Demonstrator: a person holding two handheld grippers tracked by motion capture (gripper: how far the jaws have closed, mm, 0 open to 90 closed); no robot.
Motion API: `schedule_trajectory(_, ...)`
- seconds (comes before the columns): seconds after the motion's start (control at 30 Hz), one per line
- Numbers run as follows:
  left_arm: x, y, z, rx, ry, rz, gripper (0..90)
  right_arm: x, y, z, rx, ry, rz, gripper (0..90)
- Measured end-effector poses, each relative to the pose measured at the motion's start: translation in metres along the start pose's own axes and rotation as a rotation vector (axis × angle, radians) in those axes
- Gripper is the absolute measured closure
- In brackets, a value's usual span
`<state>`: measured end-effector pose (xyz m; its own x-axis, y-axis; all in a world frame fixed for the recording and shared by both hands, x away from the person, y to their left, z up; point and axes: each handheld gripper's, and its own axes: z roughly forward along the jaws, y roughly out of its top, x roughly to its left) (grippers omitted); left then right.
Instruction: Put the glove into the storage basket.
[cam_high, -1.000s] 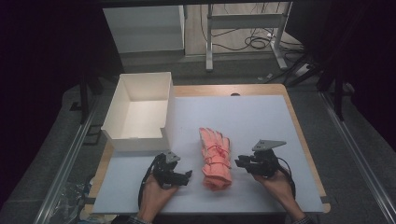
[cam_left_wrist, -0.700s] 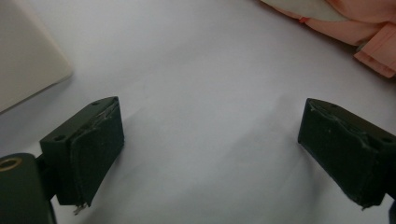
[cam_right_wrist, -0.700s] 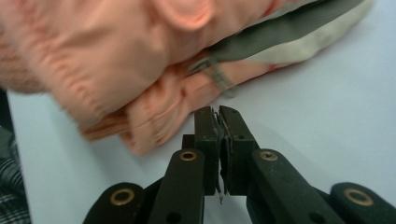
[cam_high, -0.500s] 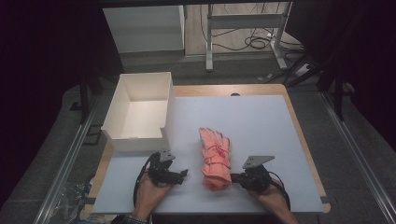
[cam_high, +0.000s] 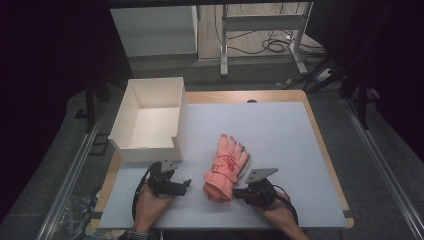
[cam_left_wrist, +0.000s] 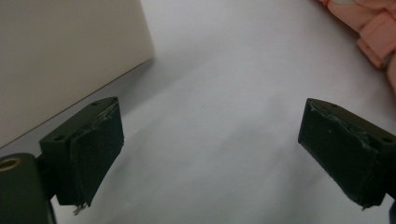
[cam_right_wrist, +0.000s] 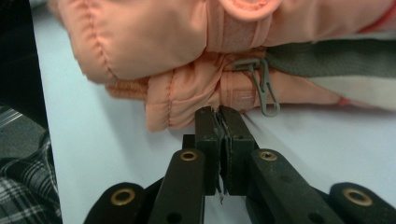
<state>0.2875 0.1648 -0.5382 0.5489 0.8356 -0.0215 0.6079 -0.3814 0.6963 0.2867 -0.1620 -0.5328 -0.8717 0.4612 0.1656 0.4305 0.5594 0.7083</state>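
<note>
Pink padded gloves (cam_high: 225, 170) near the table's front edge: soft, light, best pinched at the cuff. Right tool (cam_right_wrist: 223, 122) closed, empty, at the cuff; left tool (cam_left_wrist: 210, 154) spread apart.

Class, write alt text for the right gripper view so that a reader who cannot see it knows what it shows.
The right tongs, jaws pressed together with nothing between them, point at the cuff edge of stacked pink gloves lying on a white table. A small grey clip hangs from the gloves just beyond the tips.

no readable text, labels, brands or numbers anywhere
</note>
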Motion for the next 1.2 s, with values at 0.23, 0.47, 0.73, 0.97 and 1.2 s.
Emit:
schedule_trajectory(0.23, 0.005, -0.002, -0.004, 0.007, -0.004, -0.002, 7.0, 0.006, 0.013, 0.017, 0.003, 0.002, -0.005, 86.3)
schedule_trajectory(0.47, 0.007, 0.001, -0.009, 0.001, -0.042, -0.026, 6.1, 0.009, 0.019, 0.024, 0.003, -0.009, -0.020, 82.9)
schedule_trajectory(0.73, -0.003, 0.016, -0.026, -0.025, -0.117, -0.004, 5.3, -0.010, 0.009, -0.003, -0.028, -0.107, 0.000, 73.5)
schedule_trajectory(0.97, -0.010, 0.040, -0.040, -0.020, -0.172, 0.035, 3.7, -0.040, -0.001, -0.031, -0.045, -0.220, 0.054, 61.2)
schedule_trajectory(1.2, -0.021, 0.064, -0.046, -0.020, -0.217, 0.059, 1.6, -0.065, -0.014, -0.046, -0.056, -0.317, 0.102, 42.0)
